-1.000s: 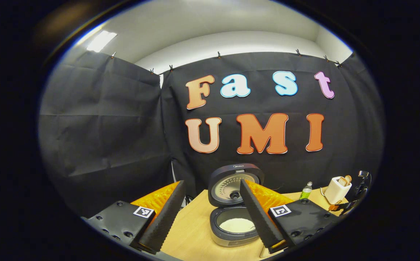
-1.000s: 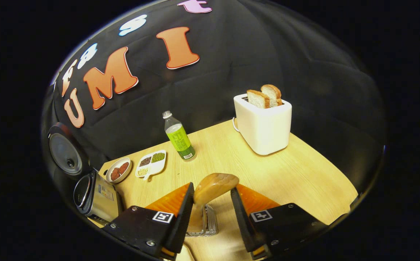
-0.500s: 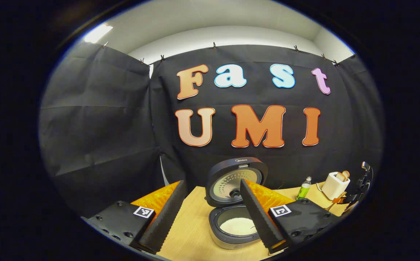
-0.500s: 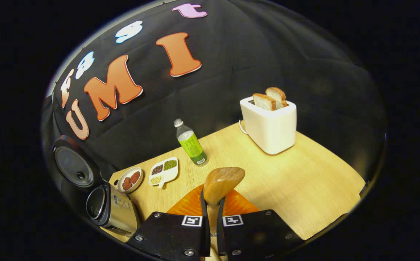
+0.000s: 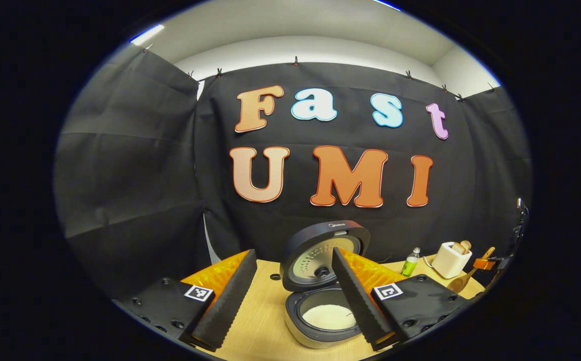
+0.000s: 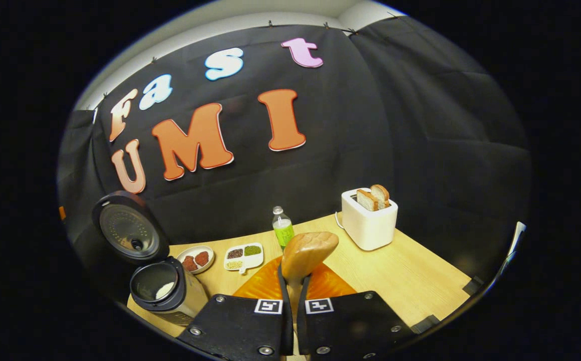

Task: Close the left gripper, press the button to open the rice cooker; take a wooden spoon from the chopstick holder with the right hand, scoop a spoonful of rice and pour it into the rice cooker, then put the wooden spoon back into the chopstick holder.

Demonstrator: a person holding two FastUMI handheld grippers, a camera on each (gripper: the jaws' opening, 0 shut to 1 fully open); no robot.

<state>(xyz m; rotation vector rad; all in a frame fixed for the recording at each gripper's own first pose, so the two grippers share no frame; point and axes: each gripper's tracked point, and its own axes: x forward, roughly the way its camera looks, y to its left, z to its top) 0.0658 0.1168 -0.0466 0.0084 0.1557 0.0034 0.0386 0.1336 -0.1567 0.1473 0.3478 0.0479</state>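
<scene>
Black cloth walls enclose a booth with a light wooden table (image 6: pixel 411 271) at its centre. On the table's left side stands a rice cooker (image 5: pixel 320 313) with its lid (image 5: pixel 323 250) swung up and back; a low layer of white rice (image 5: pixel 328 317) lies in the inner pot. So the button step looks done.

In the left gripper view, the left gripper (image 5: pixel 290 296) hovers just in front of the cooker with its jaws spread wide and nothing between them.

In the right gripper view, the right gripper (image 6: pixel 293 291) has its jaws pressed together on the handle of a wooden spoon (image 6: pixel 308 253), pinching it just below the bowl, which stands upright above the fingertips and looks empty. The spoon is held in the air above the table, with the cooker off to its left. I cannot make out the chopstick holder in either view.

Behind the spoon sit a green bottle (image 6: pixel 283 228), a white toaster (image 6: pixel 368 223) with two slices of bread (image 6: pixel 373 196) standing up out of it, a divided white dish (image 6: pixel 244 256) of dark, green and pale grains, and a small round bowl (image 6: pixel 196 259) of reddish pieces.

The step in hand appears to be the scoop. The next move probably calls for turning the spoon bowl downward and carrying it to the rice supply, which I cannot identify with certainty, while keeping the pinch firm so the handle does not twist.
</scene>
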